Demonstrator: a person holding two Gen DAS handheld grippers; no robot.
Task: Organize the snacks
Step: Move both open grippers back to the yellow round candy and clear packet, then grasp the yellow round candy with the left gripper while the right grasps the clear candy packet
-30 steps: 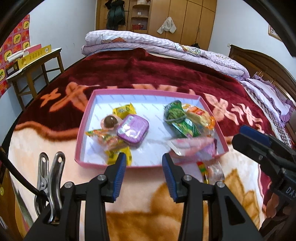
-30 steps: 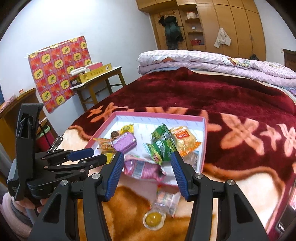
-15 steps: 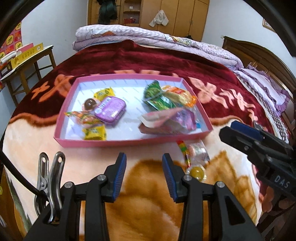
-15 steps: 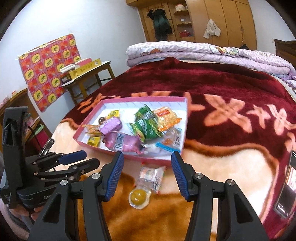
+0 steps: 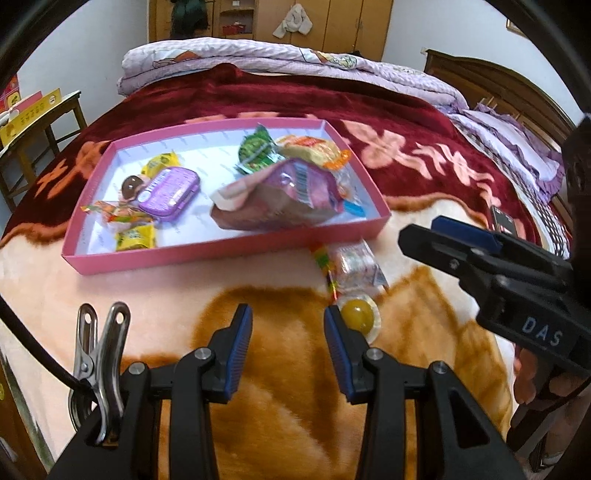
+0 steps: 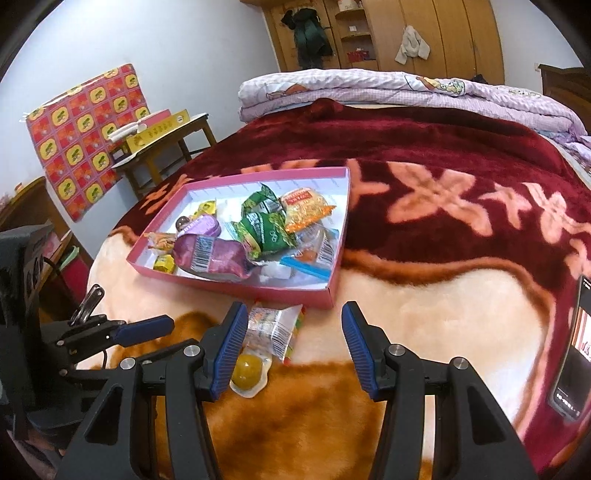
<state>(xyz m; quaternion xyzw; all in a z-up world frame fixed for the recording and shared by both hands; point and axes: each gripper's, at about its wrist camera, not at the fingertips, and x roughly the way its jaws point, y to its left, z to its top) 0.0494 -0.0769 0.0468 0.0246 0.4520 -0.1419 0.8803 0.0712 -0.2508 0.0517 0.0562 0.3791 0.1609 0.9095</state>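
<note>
Both grippers hang over the near end of the bed with nothing between their pads: the left gripper [image 5: 288, 325] has its blue jaws spread over bare orange fleece, and the right gripper [image 6: 294, 332] stands spread too, its left pad just beside two loose snacks.

Those loose snacks lie on the blanket [image 6: 424, 295] just outside the near edge of the pink tray [image 5: 221, 254]. One is a clear packet [image 6: 275, 328] with printed text and a striped edge; the other is a round yellow jelly cup [image 6: 248, 369] in a white-rimmed seal, touching the packet's near end.

Inside the tray, a crumpled purple bag [image 6: 214, 258] lies at the near middle, a green packet [image 6: 264, 225] and an orange-yellow packet [image 6: 304, 208] behind it, and a lilac tin [image 5: 170, 192] towards the left with small yellow sweets and a brown ball around it. A blue-edged wrapper at the tray's right corner is partly covered, so its contents are hard to make out.

The blanket is plush, cream and orange near, deep red with pink flowers farther off. A folded lilac quilt [image 6: 388, 88] lies across the far end, wooden wardrobes [image 6: 424, 33] behind it. A small wooden table [image 6: 166, 147] stands at the left wall beside a red-and-yellow patterned board. A dark phone [image 6: 572, 343] lies at the right, cut off by the frame.
</note>
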